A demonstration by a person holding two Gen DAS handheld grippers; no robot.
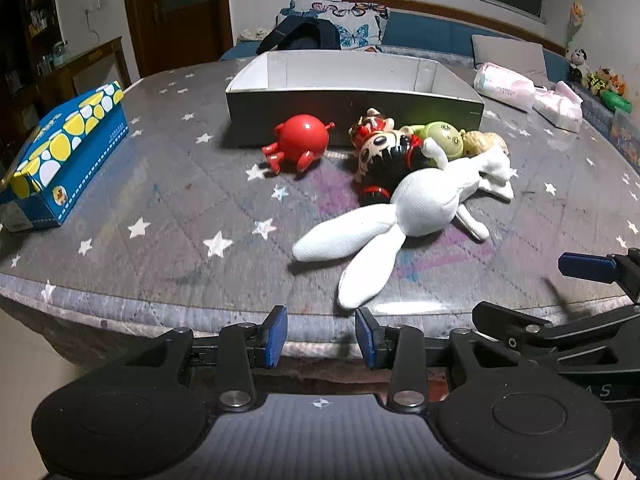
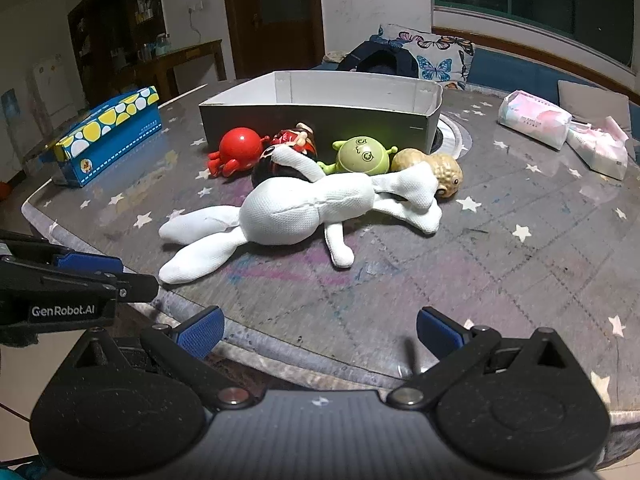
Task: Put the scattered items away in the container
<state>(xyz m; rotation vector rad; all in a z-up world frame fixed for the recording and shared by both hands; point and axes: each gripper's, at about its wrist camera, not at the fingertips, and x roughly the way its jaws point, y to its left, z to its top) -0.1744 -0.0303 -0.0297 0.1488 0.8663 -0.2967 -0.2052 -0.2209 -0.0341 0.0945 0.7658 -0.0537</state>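
A white plush rabbit [image 1: 420, 204] [image 2: 304, 208] lies on the star-patterned table in front of an open cardboard box [image 1: 352, 100] [image 2: 320, 120]. Behind the rabbit lie a red round toy [image 1: 300, 142] [image 2: 240, 148], a black-and-red doll [image 1: 384, 148] [image 2: 288, 142], a green round toy [image 1: 444, 138] [image 2: 362, 156] and a peanut-shaped toy [image 1: 486, 140] [image 2: 444, 170]. My left gripper [image 1: 321, 336] hovers open at the table's near edge, just short of the rabbit's ear. My right gripper [image 2: 318, 332] stands wide open over the near edge, empty.
A blue and yellow tissue box [image 1: 60, 156] [image 2: 108, 132] sits at the table's left. Pink-white tissue packs [image 1: 528, 92] [image 2: 560, 128] lie at the back right. A sofa with a butterfly cushion [image 1: 344, 20] stands behind the table.
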